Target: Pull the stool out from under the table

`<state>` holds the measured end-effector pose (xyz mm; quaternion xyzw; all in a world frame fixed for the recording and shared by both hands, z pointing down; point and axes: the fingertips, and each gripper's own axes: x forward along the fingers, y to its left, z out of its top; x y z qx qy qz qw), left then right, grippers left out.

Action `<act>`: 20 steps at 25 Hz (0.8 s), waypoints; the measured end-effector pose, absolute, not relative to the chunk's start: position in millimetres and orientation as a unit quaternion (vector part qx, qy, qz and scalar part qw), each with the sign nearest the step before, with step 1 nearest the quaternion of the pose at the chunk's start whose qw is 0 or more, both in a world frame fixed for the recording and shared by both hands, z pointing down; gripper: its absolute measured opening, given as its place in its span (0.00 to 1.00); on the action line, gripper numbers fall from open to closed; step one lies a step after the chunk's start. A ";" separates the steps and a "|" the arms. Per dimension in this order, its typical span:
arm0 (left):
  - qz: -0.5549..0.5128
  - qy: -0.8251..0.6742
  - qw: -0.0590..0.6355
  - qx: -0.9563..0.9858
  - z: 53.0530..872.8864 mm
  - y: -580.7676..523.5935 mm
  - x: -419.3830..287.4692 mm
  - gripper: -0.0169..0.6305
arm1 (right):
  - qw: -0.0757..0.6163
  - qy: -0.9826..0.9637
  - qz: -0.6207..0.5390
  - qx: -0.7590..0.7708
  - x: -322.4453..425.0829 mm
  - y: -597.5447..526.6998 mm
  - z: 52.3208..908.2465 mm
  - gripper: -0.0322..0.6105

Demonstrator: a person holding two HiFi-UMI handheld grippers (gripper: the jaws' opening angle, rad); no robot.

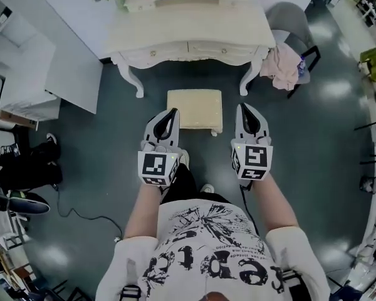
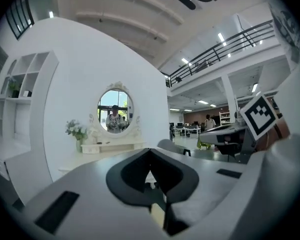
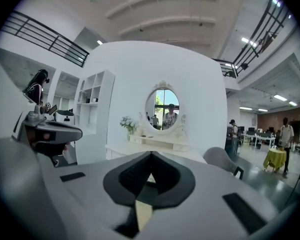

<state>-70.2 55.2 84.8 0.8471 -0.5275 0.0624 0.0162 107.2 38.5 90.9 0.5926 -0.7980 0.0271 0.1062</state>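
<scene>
The cream square stool (image 1: 195, 108) stands on the dark floor just in front of the white dressing table (image 1: 188, 37), clear of its legs. My left gripper (image 1: 173, 112) hovers at the stool's near left corner, and my right gripper (image 1: 242, 107) hangs just off its right side. Both are shut with nothing between their jaws, and neither touches the stool. In the left gripper view the left gripper (image 2: 150, 150) points toward the dressing table (image 2: 110, 146) and its oval mirror (image 2: 115, 110). The right gripper (image 3: 151, 154) faces the same mirror (image 3: 163, 107).
A grey chair (image 1: 287, 17) draped with a pink cloth (image 1: 283, 64) stands right of the table. White shelving (image 1: 25, 61) fills the left side. A cable (image 1: 81, 215) trails over the floor at lower left, near another person's dark shoes (image 1: 25, 162).
</scene>
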 end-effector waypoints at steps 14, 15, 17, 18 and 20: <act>0.027 -0.521 -0.028 0.853 1.1 54.7 -70.1 0.05 | 0.041 -0.827 -0.010 0.560 87.5 62.9 2.3 0.07; 0.026 -0.519 -0.030 0.854 -0.2 56.3 -69.0 0.05 | 0.042 -0.829 -0.012 0.558 86.1 63.8 1.2 0.07; 0.024 -0.517 -0.031 0.855 -2.9 58.1 -68.2 0.05 | 0.047 -0.831 -0.018 0.555 82.8 64.8 0.9 0.07; 0.022 -0.517 -0.031 0.855 -4.2 58.5 -68.2 0.05 | 0.051 -0.832 -0.021 0.553 81.1 65.2 0.9 0.07; 0.019 -0.518 -0.030 0.855 -6.9 58.8 -68.7 0.05 | 0.053 -0.834 -0.024 0.549 78.4 65.8 0.7 0.07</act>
